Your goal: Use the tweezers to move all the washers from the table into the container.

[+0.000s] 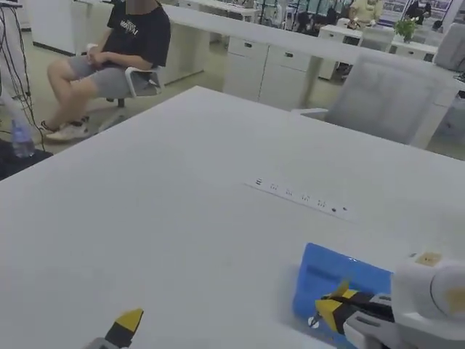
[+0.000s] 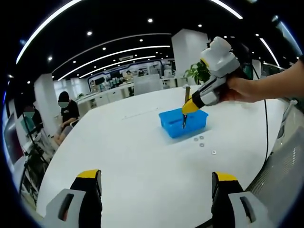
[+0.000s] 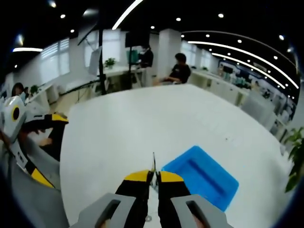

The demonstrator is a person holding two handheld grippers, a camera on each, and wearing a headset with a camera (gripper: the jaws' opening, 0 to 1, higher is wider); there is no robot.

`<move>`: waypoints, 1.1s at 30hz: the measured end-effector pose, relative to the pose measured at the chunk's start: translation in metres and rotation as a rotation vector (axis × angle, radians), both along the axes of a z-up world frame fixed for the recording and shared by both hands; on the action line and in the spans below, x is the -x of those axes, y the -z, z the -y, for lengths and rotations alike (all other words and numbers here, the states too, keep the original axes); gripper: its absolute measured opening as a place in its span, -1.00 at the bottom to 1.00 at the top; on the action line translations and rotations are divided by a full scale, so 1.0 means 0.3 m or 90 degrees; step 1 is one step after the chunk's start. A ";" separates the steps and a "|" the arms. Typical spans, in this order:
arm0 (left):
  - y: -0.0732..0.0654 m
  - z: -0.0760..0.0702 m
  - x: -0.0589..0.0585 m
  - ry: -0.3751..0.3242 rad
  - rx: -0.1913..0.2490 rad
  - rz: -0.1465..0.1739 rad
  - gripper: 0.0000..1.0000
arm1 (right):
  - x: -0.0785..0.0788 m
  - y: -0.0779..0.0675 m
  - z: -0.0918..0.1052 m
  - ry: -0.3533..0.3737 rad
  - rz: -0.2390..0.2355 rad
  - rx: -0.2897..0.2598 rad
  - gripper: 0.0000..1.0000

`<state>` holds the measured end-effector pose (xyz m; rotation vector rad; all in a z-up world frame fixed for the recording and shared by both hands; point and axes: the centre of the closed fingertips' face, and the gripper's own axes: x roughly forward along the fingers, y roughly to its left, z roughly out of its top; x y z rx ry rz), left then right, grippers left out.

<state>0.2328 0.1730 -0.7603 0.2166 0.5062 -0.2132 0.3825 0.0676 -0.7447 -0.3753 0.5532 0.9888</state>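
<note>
Left gripper view shows washers [image 2: 201, 144] beside container [image 2: 173, 130], left tool [image 2: 155, 176] agape; right tool [image 3: 153, 176] grips tweezers [image 3: 153, 161].

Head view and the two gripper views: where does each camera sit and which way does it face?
Head view: on the headset, looking forward and down across the white table; left gripper bottom left, right gripper at the blue container.
Left gripper view: on the left gripper, jaws wide apart, facing the right gripper, the hand holding it and the washers.
Right gripper view: on the right gripper, jaws shut on the tweezers, facing across the table.
Shared: all three show the blue container; each gripper view shows the other gripper.
</note>
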 end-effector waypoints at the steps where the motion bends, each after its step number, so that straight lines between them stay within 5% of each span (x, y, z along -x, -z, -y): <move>1: 0.000 -0.001 0.001 0.000 -0.003 0.000 0.98 | -0.019 -0.024 0.001 0.009 0.007 -0.013 -0.97; 7: 0.000 -0.005 0.000 -0.002 -0.009 0.001 0.98 | -0.112 -0.060 0.007 0.050 0.031 -0.028 -0.96; 15: 0.009 -0.009 0.001 -0.002 -0.022 -0.006 0.98 | -0.222 0.035 -0.017 0.084 0.012 -0.035 -0.96; 19: 0.014 -0.007 0.001 0.000 -0.024 -0.010 0.98 | -0.259 0.078 -0.026 0.104 -0.021 -0.051 -0.96; 27: 0.027 -0.003 0.004 0.007 -0.038 -0.020 0.98 | -0.289 0.163 -0.041 0.127 -0.060 -0.047 -0.95; 33: 0.023 -0.008 0.003 0.003 -0.040 -0.017 0.98 | -0.288 0.210 -0.039 0.123 -0.061 -0.029 -0.95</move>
